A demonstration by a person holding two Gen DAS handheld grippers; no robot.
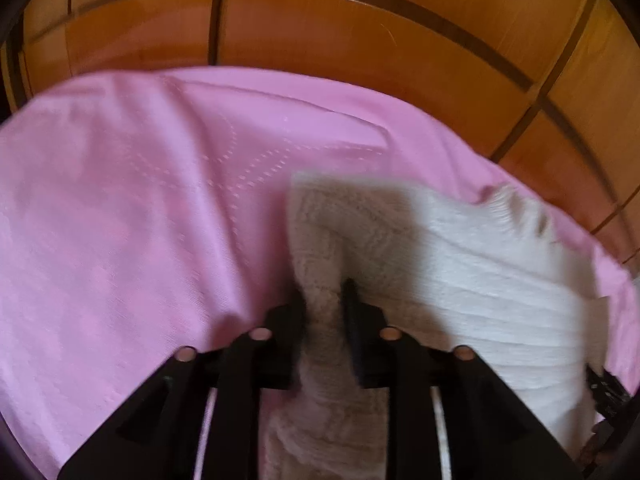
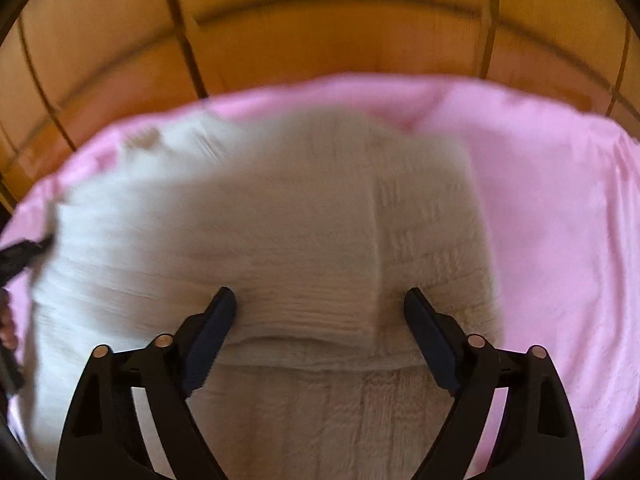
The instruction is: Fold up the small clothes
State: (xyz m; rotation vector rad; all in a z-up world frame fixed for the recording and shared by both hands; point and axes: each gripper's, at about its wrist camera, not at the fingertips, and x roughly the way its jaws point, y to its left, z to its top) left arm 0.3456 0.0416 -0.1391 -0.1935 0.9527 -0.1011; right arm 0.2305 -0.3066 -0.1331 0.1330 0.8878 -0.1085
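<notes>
white knitted garment (image 1: 460, 248) is lying on a pink cloth (image 1: 120, 208) spread over the orange tiled floor (image 1: 360, 32). left gripper (image 1: 322, 292) is pinching a raised fold of knit at its near edge. right gripper (image 2: 320, 300) is hovering with jaws wide apart, nothing caught. knit looks soft, light, floppy; best taken by edges or corners.

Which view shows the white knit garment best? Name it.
The right wrist view: the white knit garment fills the middle, folded edge visible, on the pink sheet. The left wrist view shows only one part, bunched in the left claw.
</notes>
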